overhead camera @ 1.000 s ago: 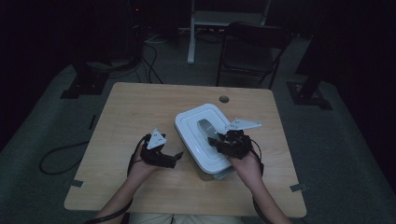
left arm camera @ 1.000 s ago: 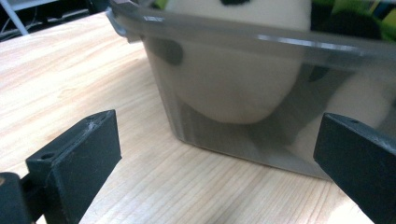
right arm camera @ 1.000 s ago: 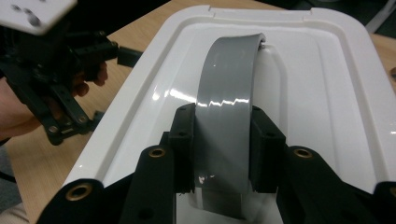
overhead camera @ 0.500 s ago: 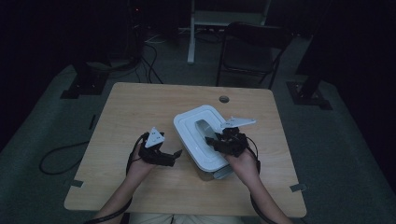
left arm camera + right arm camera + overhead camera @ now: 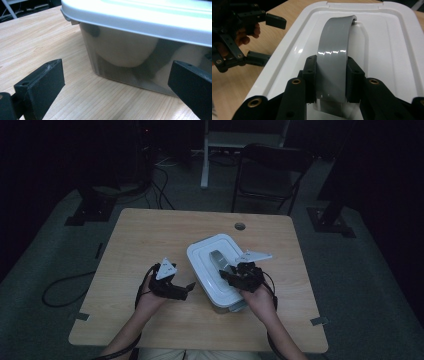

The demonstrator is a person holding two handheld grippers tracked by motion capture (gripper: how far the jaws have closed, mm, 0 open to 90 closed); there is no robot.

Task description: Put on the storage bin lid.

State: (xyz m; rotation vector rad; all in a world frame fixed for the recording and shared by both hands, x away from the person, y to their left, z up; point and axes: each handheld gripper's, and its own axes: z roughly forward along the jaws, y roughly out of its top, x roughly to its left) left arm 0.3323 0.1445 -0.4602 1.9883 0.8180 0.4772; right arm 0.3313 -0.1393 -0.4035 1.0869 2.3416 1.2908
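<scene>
Box: a white-lidded storage box (image 5: pixel 216 272) stands on the bench (image 5: pixel 150 235), just right of the frame's middle in the high view, turned at a slant so that one corner points toward the upper part of the frame.
Lid: the white lid (image 5: pixel 387 45) is on the box, with a raised rim running round a sunken middle; its grey edge overhangs the wall in the left gripper view.
Handle: a grey handle (image 5: pixel 334 50) arches up from the middle of the lid, glossy, hinged at the far end near the top of the right gripper view.
Box wall: the clear wall (image 5: pixel 120 55) shows in the middle of the left gripper view, smoky and see-through.
Contents: a pale rounded shape (image 5: pixel 125 50) lies inside against the wall; a darker shape sits beside it toward the right; what either one is cannot be told.
Right tongs: the right tongs (image 5: pixel 331 77) are at the lower middle of the right gripper view, narrowed onto the grey handle, a black pad pressed against each of its edges.
Left tongs: the left tongs (image 5: pixel 115 82) stand wide, one jaw at the lower left and one at the lower right of the left gripper view, nothing between them but bare bench, the box wall just ahead and not touched.
Left hand: in the high view it holds its tongs (image 5: pixel 172 287) just left of the box, low over the bench.
Bench: light wood grain, with a small round hole (image 5: pixel 240 226) near its far edge.
Behind: a dark chair (image 5: pixel 270 175) stands on the floor beyond the bench, at the upper middle of the high view.
</scene>
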